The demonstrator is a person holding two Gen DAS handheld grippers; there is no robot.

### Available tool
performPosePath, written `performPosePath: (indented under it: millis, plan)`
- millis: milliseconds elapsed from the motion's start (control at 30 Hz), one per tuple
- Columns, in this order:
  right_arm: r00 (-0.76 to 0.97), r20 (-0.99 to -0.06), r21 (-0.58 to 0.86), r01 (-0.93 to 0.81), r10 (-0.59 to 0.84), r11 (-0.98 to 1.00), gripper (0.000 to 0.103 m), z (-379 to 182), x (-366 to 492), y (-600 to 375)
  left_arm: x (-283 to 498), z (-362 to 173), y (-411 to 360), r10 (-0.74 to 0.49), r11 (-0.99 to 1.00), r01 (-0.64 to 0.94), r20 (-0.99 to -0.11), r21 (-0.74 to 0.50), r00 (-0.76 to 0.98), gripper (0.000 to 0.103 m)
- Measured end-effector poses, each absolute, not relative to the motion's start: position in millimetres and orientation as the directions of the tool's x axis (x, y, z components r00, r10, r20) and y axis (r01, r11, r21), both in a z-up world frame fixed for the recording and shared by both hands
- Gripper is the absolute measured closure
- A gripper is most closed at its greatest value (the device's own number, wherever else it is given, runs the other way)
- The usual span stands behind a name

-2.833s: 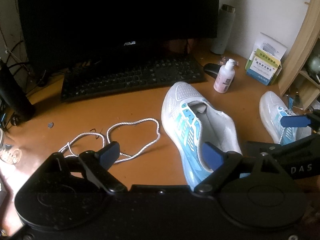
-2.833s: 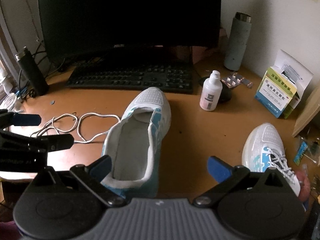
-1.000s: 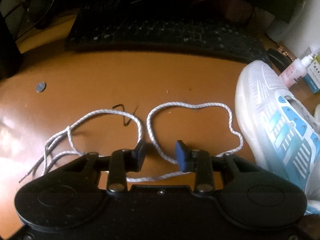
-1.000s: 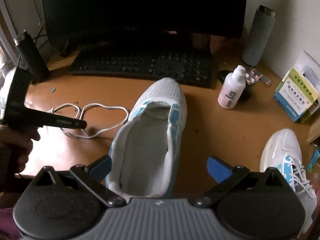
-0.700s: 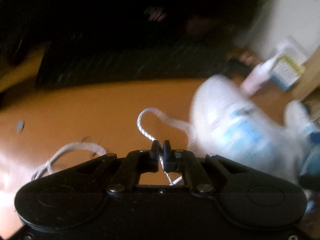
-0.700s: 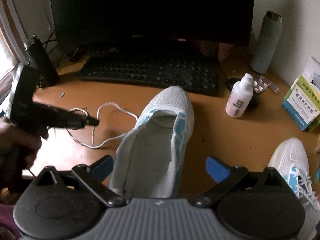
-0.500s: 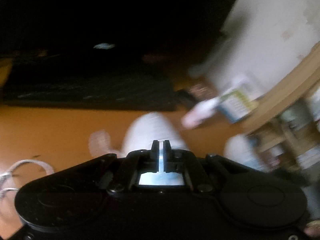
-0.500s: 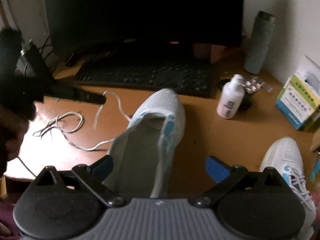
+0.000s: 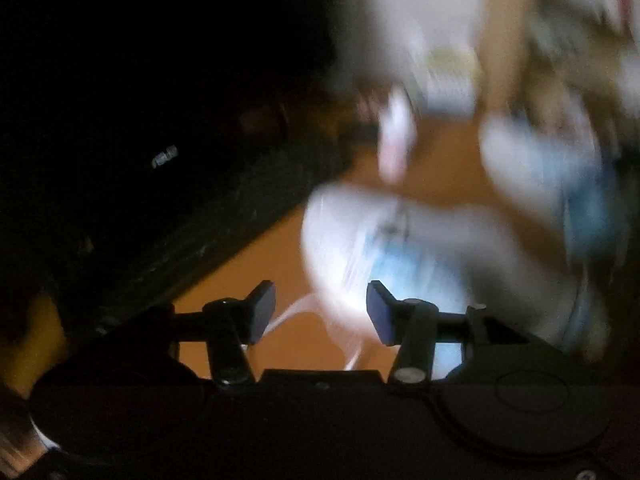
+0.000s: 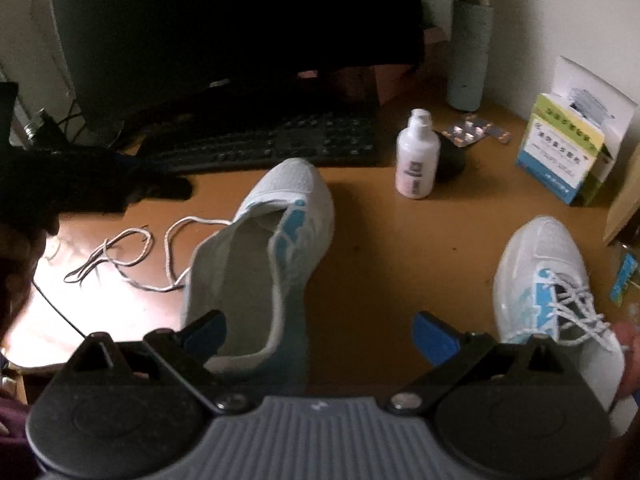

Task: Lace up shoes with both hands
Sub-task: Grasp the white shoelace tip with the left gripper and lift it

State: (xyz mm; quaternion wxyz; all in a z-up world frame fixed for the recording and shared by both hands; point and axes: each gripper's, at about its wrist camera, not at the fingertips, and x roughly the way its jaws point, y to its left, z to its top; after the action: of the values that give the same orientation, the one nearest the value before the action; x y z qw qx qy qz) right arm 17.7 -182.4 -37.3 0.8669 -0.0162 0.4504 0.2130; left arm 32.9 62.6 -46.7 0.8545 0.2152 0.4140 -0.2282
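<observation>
An unlaced white and blue shoe lies on the orange desk, toe toward the keyboard. The loose white lace lies in loops on the desk to the shoe's left. My left gripper hovers over the shoe's toe in a blurred picture. Its jaws are opening, and a faint strand of lace runs between the pads without being pressed. From the right wrist view the left gripper is a dark shape above the lace. My right gripper stands open wide over the shoe's heel, gripping nothing.
A laced matching shoe sits at the right, a fingertip beside it. Behind are a black keyboard, a dark monitor, a white bottle, a grey flask, pill strips and a box.
My left gripper shut on the lace, lifted it toward the shoe while rolling, and its jaws have now parted; the lace lies on the desk again. The right gripper drifted slightly sideways.
</observation>
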Motion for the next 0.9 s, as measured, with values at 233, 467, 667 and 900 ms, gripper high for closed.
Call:
performPosePath:
  millis: [233,467,667,900]
  plan:
    - [0.502,-0.792,0.175,-0.356,0.346,0.918,0.003,-39.4,11.7,-161.2,37.6,-98.9,63.3,-0.175,0.468,0.842,-0.906,0.269,0.387,0.085]
    - [0.502,-0.810,0.172,-0.289,0.302,0.942,0.003,-41.5,5.3,-154.3,44.6,-115.1,61.8,-0.175,0.255,0.936,-0.941,0.242,0.291,0.085]
    - [0.509,-0.818,0.173,-0.226,0.267,0.959,0.003,-43.4,2.1,-162.3,52.7,-121.3,55.7,-0.166,0.121,0.974,-0.964,0.190,0.208,0.085]
    - [0.504,-0.820,0.191,-0.206,0.271,0.960,0.002,-46.4,1.5,-168.8,80.6,-123.7,52.9,-0.189,0.264,0.964,-0.979,0.023,0.075,0.101]
